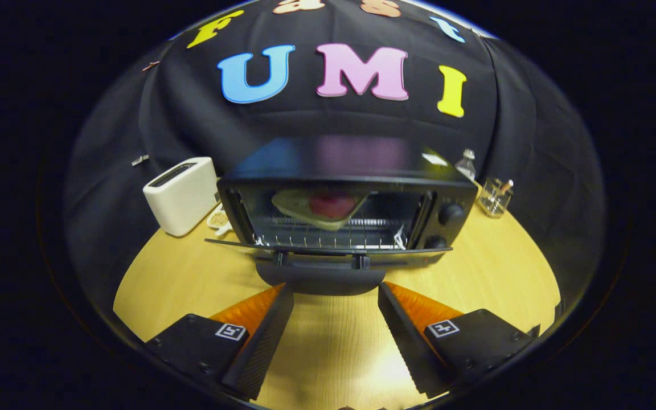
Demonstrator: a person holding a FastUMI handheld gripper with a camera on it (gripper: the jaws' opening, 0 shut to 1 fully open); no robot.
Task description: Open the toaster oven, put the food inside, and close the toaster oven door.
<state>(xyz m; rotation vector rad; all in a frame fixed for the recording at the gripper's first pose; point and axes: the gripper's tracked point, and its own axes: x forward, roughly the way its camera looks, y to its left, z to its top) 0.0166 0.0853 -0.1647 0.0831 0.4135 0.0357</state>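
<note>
A black toaster oven (447, 196) stands on the wooden table just beyond my fingers. Its glass door (328, 249) hangs open and flat toward me, with the dark handle (320, 278) right at my fingertips. Inside, on the wire rack (328, 233), lies a pale plate (294, 204) with a red piece of food (332, 205) on it. My gripper (333, 290) is open, one finger on each side of the handle's ends, with nothing pressed between them. Two round knobs (451, 214) sit on the oven's right panel.
A white pop-up toaster (181, 195) stands left of the oven, with a small dish (220, 219) of pale bits beside it. Right of the oven are a clear bottle (466, 164) and a glass jar (495, 197). Bare wooden tabletop (493, 273) lies around the fingers.
</note>
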